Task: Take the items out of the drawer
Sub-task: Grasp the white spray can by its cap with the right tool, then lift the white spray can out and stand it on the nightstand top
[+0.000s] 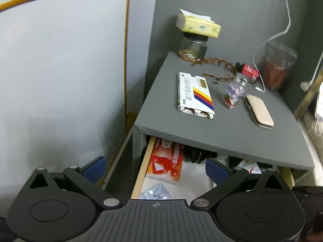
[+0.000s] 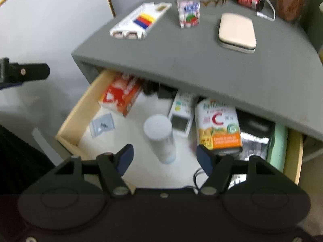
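Drawer (image 2: 80,119) is pulled out under the nightstand top, and with both the right gripper (image 2: 164,157) and left gripper (image 1: 156,170) spread empty, the white tube (image 2: 161,139) is best straddled squarely before closing.

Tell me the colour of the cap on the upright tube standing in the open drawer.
White, on the white cylindrical tube; it shows best in the right wrist view.
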A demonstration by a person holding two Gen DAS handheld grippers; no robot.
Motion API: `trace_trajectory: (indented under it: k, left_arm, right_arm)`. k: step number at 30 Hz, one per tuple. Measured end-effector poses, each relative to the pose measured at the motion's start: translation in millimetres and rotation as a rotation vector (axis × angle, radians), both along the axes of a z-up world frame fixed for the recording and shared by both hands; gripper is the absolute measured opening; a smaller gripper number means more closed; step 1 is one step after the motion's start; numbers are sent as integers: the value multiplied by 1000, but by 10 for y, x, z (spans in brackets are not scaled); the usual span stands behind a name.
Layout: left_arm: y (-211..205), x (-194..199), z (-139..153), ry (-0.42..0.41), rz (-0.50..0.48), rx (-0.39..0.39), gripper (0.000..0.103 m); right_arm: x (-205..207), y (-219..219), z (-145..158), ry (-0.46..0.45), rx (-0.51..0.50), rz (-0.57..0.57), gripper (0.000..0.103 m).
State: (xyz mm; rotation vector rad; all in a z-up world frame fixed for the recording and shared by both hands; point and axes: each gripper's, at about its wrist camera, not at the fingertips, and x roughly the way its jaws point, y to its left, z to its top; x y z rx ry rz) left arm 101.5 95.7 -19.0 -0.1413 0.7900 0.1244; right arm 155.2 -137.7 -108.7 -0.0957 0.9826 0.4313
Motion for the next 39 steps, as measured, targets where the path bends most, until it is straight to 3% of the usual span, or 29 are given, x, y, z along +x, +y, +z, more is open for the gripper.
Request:
trace_trajectory:
  k: [12, 24, 30, 31, 32, 39]
  left_arm:
    - [-42, 47, -123, 40, 7, 13, 103]
    - [-166, 58, -300, 88, -15, 50, 103]
    - [-196, 3, -476, 117, -26, 42, 103]
    - [-199, -16, -508, 117, -22, 52, 103]
    - [-198, -33, -539, 115, -19, 58, 103]
    - [-148, -12, -676, 98, 13, 1, 103]
  right_arm:
    - [67, -51, -136, 46, 71, -24, 68]
    - [210, 282, -358, -19, -114, 53, 67]
    - [286, 286, -413, 26, -87, 43, 50]
    - [283, 279, -415, 27, -86, 43, 38]
    - [287, 278, -424, 37, -78, 47, 34]
    - [216, 241, -235, -14, -56, 62, 33]
